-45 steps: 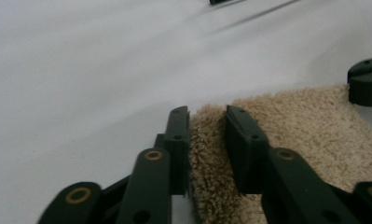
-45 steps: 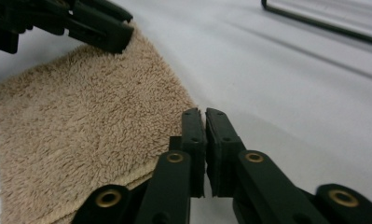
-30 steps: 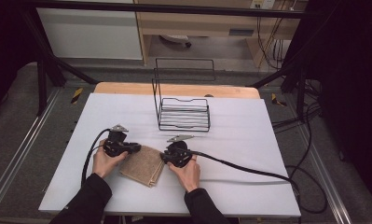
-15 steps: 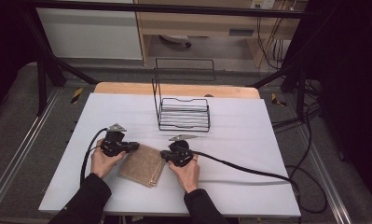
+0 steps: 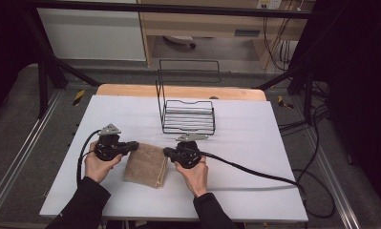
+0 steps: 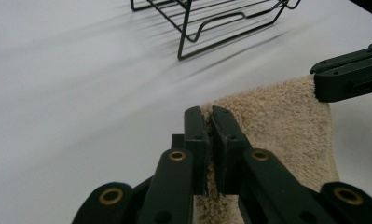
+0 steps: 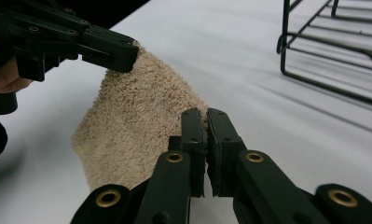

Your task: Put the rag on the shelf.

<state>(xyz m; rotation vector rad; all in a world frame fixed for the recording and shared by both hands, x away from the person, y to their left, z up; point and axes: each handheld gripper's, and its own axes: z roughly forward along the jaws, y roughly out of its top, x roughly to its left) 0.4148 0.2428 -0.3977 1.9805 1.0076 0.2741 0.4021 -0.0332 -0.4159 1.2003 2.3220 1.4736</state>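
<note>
A folded beige towel [image 5: 145,167] lies on the white table [image 5: 255,143] near its front edge. My left gripper [image 5: 134,147] is at the towel's far left corner; its jaws have just been closing and now pinch that corner. In the left gripper view the jaws [image 6: 209,114] clamp the towel [image 6: 277,121], with the other gripper [image 6: 320,86] on the opposite corner. My right gripper [image 5: 168,151] is shut on the far right corner [image 7: 205,116]. The towel's [image 7: 137,107] far edge is raised between the two grips, and its near part hangs down to the table.
A black wire basket [image 5: 188,117] with a tall upright back stands on the table just beyond the towel. A thick black cable [image 5: 255,171] trails right from the right gripper across the table. A wooden strip [image 5: 178,90] runs along the table's far edge.
Both grippers have risen a little with the towel's far corners between their jaws, so that edge has come up off the table.
</note>
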